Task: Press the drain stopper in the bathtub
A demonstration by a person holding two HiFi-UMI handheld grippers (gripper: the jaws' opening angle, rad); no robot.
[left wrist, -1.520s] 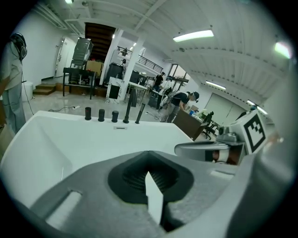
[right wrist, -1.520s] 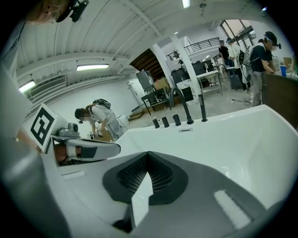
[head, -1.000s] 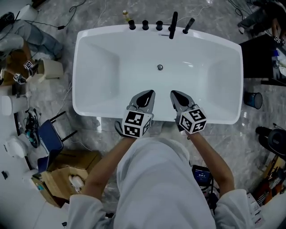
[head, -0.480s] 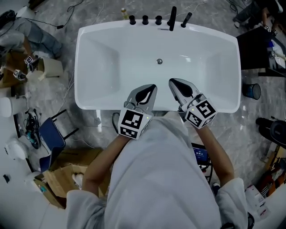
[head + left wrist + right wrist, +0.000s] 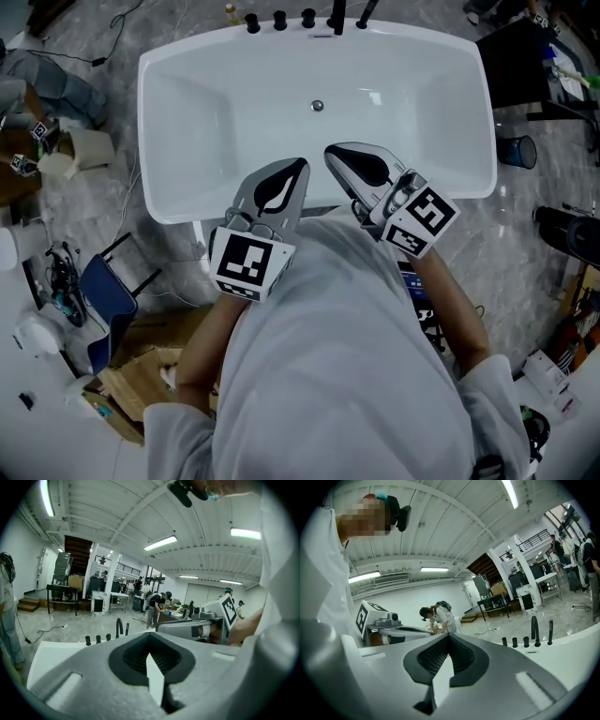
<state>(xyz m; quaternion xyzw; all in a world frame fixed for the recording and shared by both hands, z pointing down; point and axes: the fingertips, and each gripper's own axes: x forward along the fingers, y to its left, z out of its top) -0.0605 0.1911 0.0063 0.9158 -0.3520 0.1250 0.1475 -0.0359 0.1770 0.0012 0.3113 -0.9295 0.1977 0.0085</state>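
The drain stopper [image 5: 318, 106], at upper centre on the floor of the bathtub [image 5: 187, 122], is judged rigid, slick metal, best pressed squarely on top. The left gripper [image 5: 298, 167] and right gripper [image 5: 331, 152] are held lower, jaws closed and empty.

The bathtub [image 5: 412, 112] was glossy white; its drain stopper [image 5: 318, 106] was shiny metal; the taps [image 5: 279, 19] at 12 o'clock were matt black.

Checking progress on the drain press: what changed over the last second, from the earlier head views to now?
The left gripper and right gripper rose toward the head camera, looking larger; the bathtub slid higher in frame. Nothing was grasped or released. Unchanged: both sets of fingers shut and empty, drain stopper untouched.
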